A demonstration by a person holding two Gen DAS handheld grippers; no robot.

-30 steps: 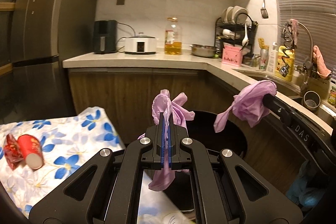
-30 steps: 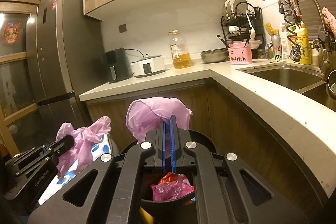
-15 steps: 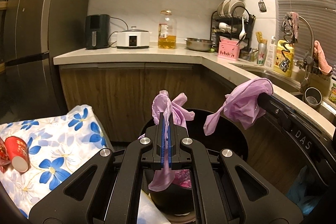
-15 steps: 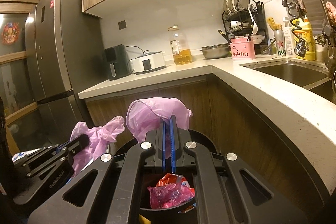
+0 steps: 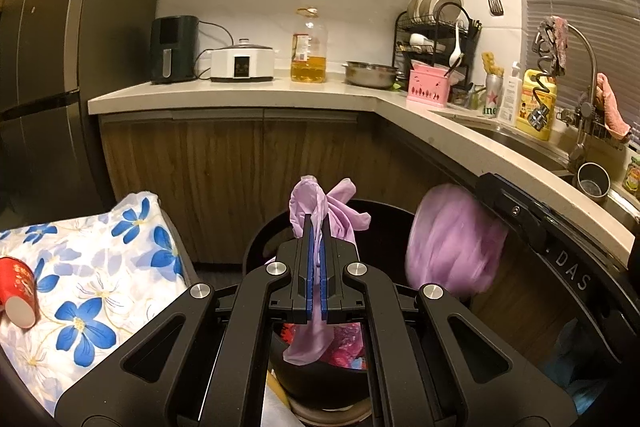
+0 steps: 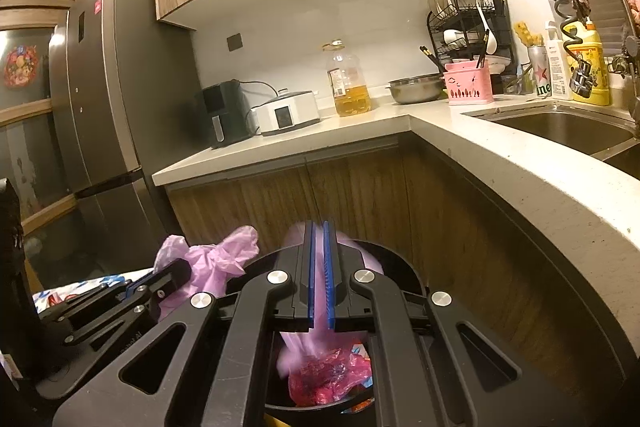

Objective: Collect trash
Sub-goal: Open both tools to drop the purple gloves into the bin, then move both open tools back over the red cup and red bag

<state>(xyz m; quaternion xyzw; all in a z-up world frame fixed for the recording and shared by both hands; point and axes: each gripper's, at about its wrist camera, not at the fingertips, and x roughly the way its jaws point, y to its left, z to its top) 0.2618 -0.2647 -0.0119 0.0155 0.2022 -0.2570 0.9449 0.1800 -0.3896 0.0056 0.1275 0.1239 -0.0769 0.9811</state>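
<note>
Both grippers hang over the round black trash bin (image 5: 384,223), which stands on the floor in the corner of the wooden lower cabinets. Left gripper (image 5: 316,227): jaws clamped on a bunched flap of the thin lilac plastic bin liner (image 5: 340,215), with a tail of film hanging below the blue pads toward the bin's inside. Right gripper (image 6: 317,231): jaws a narrow gap apart, lilac film between the pads, blurred in both views; whether they grip it or are letting go cannot be told. Crumpled red and pink plastic trash (image 6: 332,371) lies inside the bin. A red paper cup (image 5: 18,291) lies on its side at the left edge of the blue-flowered cloth (image 5: 100,267) beside the bin, uncollected. Judgement: the step in hand looks like gathering the liner's two ears to close or lift the bag. To do it well, both holds should sit deep on bunched film, not a single layer; draw the ears up evenly so the load stays centred; thin film may tear or slip if jerked.
</note>
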